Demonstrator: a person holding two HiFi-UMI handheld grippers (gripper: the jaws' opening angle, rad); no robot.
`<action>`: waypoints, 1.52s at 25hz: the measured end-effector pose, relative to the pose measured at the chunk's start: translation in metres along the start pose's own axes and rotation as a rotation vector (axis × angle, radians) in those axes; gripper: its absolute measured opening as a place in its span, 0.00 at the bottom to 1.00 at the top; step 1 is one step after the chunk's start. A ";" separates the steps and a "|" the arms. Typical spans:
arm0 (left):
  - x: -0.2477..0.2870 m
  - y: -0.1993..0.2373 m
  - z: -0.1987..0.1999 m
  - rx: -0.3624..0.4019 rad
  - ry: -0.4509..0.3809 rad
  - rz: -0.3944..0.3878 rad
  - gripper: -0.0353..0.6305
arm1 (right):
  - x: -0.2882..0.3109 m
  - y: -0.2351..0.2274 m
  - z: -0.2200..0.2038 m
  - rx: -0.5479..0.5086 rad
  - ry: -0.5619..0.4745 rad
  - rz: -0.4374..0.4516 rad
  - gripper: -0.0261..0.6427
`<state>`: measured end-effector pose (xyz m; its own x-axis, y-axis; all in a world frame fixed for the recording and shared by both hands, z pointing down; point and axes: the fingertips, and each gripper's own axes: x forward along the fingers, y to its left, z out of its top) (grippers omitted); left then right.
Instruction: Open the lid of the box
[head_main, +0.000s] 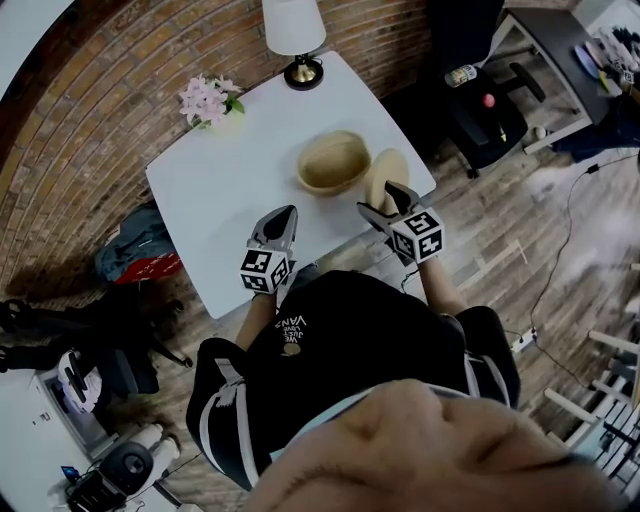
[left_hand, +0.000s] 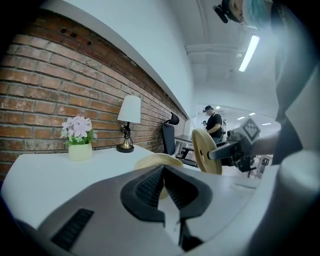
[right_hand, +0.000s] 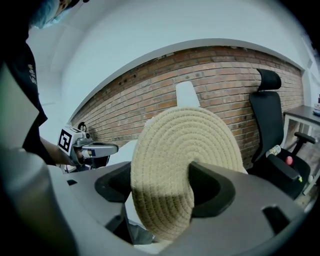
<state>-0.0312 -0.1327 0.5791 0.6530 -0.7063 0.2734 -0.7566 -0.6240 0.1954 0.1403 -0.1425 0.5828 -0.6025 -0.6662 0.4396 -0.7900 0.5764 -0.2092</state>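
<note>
The lid (right_hand: 175, 150) in my right claw (right_hand: 160, 186) hides most of the lamp (right_hand: 187, 95). My left claw (left_hand: 164, 176) covers the front of the box (left_hand: 150, 161).

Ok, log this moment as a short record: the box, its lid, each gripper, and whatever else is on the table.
box: round woven box, open, standing on the white table
lid: woven disc, off the box, held up on edge beside it
right gripper: shut on the lid
left gripper: fingers together, nothing between them, over the table's near side
also on table: lamp, potted flowers, both at the far side by the brick wall
</note>
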 end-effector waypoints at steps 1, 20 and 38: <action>-0.002 -0.001 0.001 0.001 -0.004 0.003 0.07 | -0.002 0.001 -0.003 0.006 0.001 -0.002 0.54; -0.015 -0.037 0.000 0.014 -0.024 0.006 0.07 | -0.052 0.004 -0.037 0.080 -0.016 -0.029 0.54; -0.024 -0.053 -0.001 0.024 -0.049 0.019 0.07 | -0.073 0.009 -0.045 0.084 -0.018 -0.030 0.54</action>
<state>-0.0065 -0.0824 0.5637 0.6398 -0.7331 0.2305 -0.7683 -0.6177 0.1680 0.1826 -0.0677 0.5881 -0.5801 -0.6910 0.4313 -0.8138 0.5149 -0.2695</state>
